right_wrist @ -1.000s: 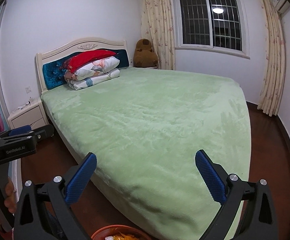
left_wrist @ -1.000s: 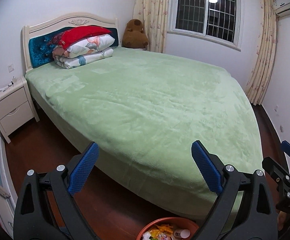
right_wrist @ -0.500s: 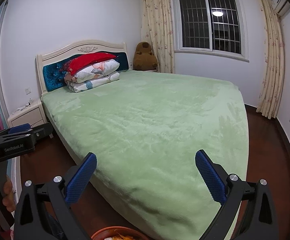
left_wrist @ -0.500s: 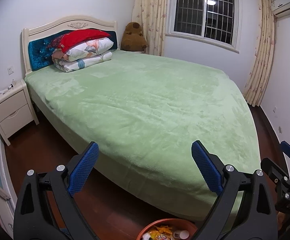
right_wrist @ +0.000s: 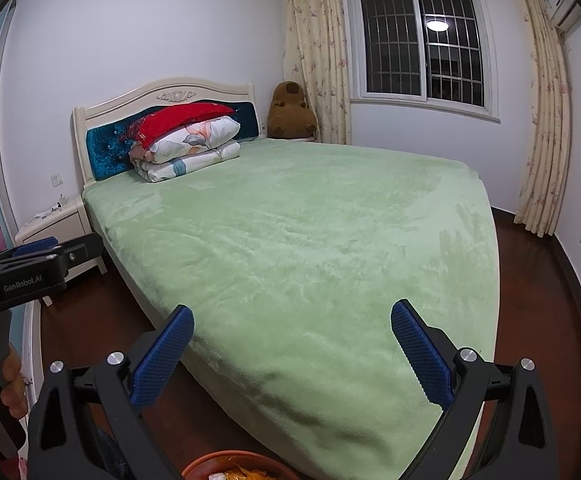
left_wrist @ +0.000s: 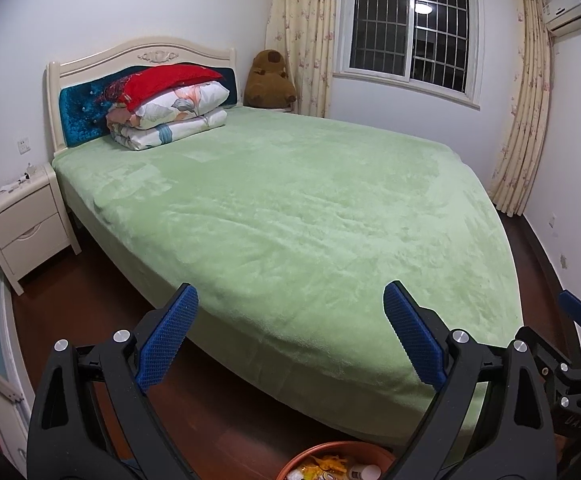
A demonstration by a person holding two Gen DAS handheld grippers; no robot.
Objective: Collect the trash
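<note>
**Hand-held grippers wait above the trash bowl**

Both hand-held grippers are wide open and hold nothing. Our left hand-held gripper [left_wrist: 290, 336] and our right hand-held gripper [right_wrist: 292, 354] both point at the big bed [left_wrist: 310, 208] with its soft green cover. We see no trash on the bed at all.

We find the trash low down, under our grippers. It sits in a round orange bowl [left_wrist: 330, 450] on the dark wood floor [left_wrist: 70, 320], near the foot of the bed. In the left view we see yellow wrappers [left_wrist: 328, 463] and a small white bottle [left_wrist: 364, 472] inside it. In the right view only the bowl's rim and some yellow bits peek in at the bottom.

We think the wrappers are very light and crinkly. They may slip out if we pinch them loosely, so we should pinch a thick, bunched-up part. The little bottle looks hard and smooth, so it may roll or pop out. We should grab it across its middle. The bowl looks stiff, and its rim seems the best place to hold if we need to carry it.

Folded blankets [left_wrist: 170, 116] and a brown plush toy [left_wrist: 270, 80] stay far away at the head of the bed. A small nightstand [left_wrist: 26, 224] stands beside it.
</note>
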